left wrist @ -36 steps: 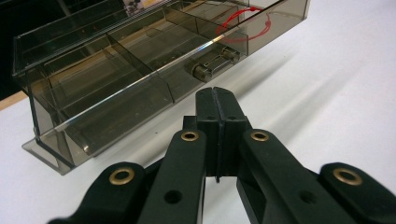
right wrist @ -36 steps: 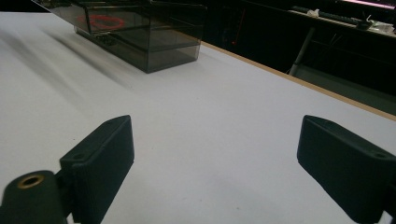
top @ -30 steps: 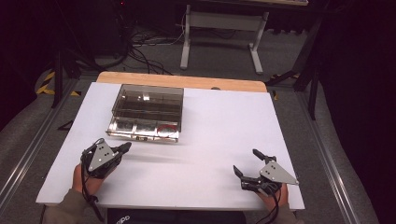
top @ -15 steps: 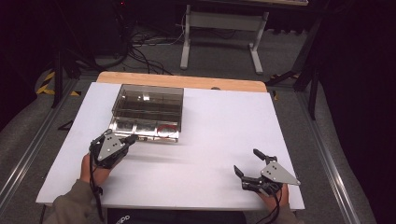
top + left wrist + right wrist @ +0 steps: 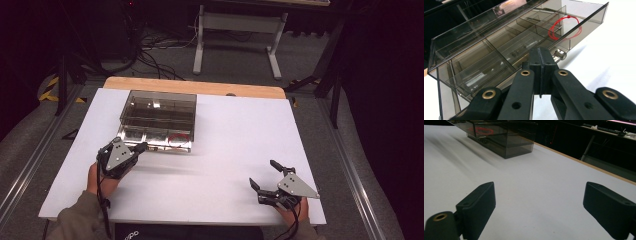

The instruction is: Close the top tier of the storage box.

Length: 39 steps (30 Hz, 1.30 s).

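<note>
White worktop [image 5: 225, 150] bearing a smoked compartment box [image 5: 157, 120]; left gripper [image 5: 140, 148], jaws clenched empty, just beside it; right gripper [image 5: 265, 175] released, well apart.

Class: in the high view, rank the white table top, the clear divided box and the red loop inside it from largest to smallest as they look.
1. white table top: by far the largest.
2. clear divided box: covers a small part of the top.
3. red loop: smallest, sitting within one near compartment of the box.
</note>
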### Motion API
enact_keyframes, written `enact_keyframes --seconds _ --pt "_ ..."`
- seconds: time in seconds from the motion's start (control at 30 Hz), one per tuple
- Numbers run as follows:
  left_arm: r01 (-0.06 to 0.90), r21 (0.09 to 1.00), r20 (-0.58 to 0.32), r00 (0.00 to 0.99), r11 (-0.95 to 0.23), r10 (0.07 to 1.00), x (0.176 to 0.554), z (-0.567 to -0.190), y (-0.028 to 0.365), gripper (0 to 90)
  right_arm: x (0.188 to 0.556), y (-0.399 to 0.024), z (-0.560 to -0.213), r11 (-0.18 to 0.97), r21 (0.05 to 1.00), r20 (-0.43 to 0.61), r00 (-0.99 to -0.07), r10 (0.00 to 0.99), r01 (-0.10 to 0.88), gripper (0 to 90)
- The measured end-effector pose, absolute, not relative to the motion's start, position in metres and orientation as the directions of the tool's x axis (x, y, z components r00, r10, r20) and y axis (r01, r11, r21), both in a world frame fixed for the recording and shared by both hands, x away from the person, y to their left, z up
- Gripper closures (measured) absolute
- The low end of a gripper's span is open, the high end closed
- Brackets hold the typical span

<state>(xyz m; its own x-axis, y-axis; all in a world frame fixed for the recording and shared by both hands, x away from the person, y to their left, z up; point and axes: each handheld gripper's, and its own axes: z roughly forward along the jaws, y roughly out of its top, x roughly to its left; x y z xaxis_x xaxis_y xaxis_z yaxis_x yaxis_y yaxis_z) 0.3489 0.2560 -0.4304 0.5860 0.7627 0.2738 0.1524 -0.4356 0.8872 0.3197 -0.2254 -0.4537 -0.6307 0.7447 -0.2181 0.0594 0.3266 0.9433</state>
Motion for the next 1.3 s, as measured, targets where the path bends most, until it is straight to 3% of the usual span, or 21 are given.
enact_keyframes --seconds 1.3 --pt "0.167 0.882 0.281 0.564 -0.441 0.776 0.369 -0.433 0.251 89.5 0.32 -0.225 -0.454 0.332 0.941 -0.219 -0.634 0.742 0.063 11.9"
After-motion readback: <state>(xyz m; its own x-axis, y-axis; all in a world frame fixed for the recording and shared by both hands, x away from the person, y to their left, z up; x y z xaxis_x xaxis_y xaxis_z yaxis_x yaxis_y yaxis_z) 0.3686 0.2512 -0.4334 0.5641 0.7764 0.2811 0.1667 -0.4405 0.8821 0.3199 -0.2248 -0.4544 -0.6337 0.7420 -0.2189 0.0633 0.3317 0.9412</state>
